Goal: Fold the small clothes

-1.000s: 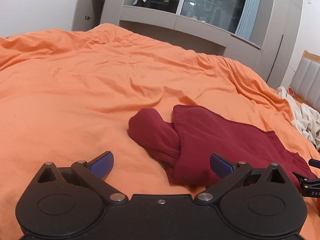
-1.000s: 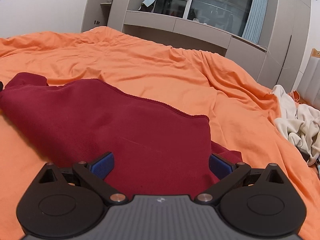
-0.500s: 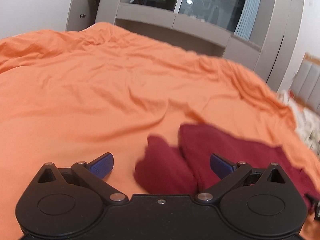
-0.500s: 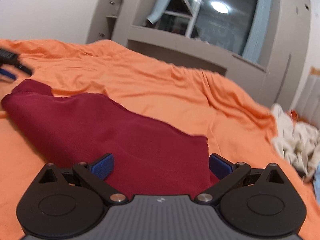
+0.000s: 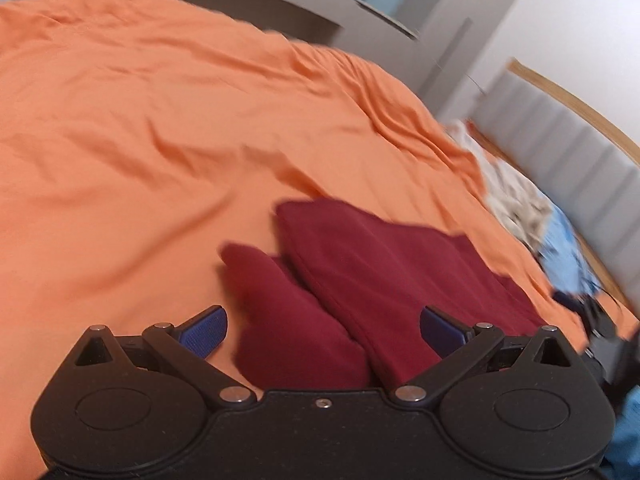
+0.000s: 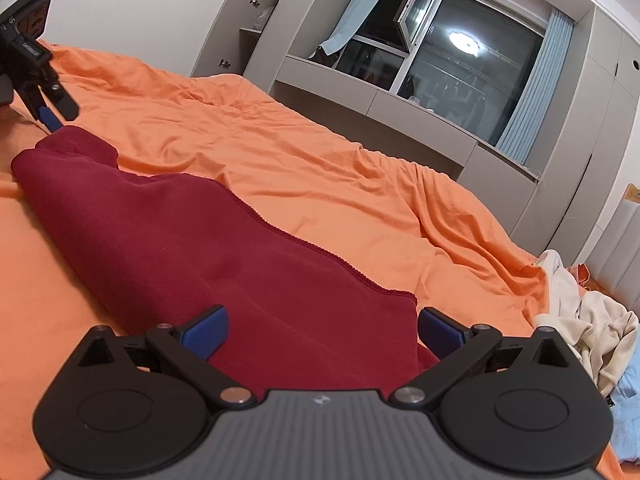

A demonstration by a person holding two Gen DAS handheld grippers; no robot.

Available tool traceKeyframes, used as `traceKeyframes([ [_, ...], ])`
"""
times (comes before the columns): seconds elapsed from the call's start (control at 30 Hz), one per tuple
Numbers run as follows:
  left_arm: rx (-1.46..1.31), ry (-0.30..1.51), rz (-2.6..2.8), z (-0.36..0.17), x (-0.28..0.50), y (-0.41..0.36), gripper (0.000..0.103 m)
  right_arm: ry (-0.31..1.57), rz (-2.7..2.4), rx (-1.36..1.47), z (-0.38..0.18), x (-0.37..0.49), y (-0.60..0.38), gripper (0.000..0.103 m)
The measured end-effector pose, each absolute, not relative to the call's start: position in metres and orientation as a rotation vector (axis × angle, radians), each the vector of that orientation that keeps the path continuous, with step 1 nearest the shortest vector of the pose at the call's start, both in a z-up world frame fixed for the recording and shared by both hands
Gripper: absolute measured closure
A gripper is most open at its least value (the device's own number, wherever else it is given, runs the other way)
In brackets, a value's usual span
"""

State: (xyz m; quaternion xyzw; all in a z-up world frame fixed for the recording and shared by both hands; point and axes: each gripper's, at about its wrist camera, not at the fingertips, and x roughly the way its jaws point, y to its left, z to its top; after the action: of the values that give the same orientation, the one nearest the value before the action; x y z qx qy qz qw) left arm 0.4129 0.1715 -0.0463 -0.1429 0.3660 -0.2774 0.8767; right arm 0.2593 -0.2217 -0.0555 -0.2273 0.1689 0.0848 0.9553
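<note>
Left wrist view, blurred throughout. Left gripper (image 5: 323,326) released, blue pads (image 5: 204,330) spread wide with nothing between them but air above cloth. Directly ahead and partly cut off by the gripper body: dark red garment (image 5: 372,276), lying on the orange bedcover (image 5: 140,140). A rolled or bunched part of it, perhaps a sleeve, sits to the left of a flatter folded panel; how the two join is hidden under the overlap. Near edge of the garment passes out of sight beneath the gripper.

Right wrist view, sharp. Right gripper (image 6: 322,328) also released, pads apart, straddling the near end of the dark red garment (image 6: 224,264); whether the pads touch the fabric cannot be told. The garment stretches away to the left, a stitched hem running along its far edge. Its lower near portion is covered by the gripper housing.

At the far left tip of the garment the left gripper (image 6: 50,118) shows again, seen side-on and cropped by the frame edge; one blue pad is just beside the cloth, contact unclear.

Right side, near the bed edge: a heap of cream clothes (image 6: 588,320) and a light blue item (image 6: 628,396), cut off by the frame.

Beyond the bedcover: grey cabinets (image 6: 424,120), then a dark window (image 6: 460,60) reflecting a ceiling lamp, blue curtains either side.
</note>
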Motion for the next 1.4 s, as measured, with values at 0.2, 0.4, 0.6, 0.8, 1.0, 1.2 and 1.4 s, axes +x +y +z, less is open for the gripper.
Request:
traceKeyframes([
  [0.2,-0.322,0.845,-0.659,-0.043,0.414,0.173,0.003,0.345,0.17,-0.462,-0.056,0.259,-0.221,0.0],
  [0.4,-0.523,0.767,-0.757,-0.009,0.408,0.189,0.003,0.346,0.17,-0.462,-0.056,0.259,-0.221,0.0],
  [0.6,-0.557,0.787,-0.733,-0.004,0.389,0.184,0.001,0.346,0.168,-0.462,-0.056,0.258,-0.222,0.0],
  [0.8,-0.454,0.763,-0.59,-0.005,0.365,0.175,0.001,0.324,0.158,-0.473,-0.057,0.252,-0.223,0.0],
  [1.0,-0.474,0.7,-0.419,-0.001,0.329,0.16,0.001,0.282,0.147,-0.493,-0.056,0.244,-0.219,0.0],
  [1.2,-0.686,0.749,-0.382,-0.025,0.303,0.13,0.001,0.305,0.127,-0.505,-0.053,0.239,-0.217,0.0],
  [1.4,-0.814,0.735,-0.412,-0.041,0.289,0.096,0.001,0.398,0.087,-0.371,-0.045,0.247,-0.242,0.0],
])
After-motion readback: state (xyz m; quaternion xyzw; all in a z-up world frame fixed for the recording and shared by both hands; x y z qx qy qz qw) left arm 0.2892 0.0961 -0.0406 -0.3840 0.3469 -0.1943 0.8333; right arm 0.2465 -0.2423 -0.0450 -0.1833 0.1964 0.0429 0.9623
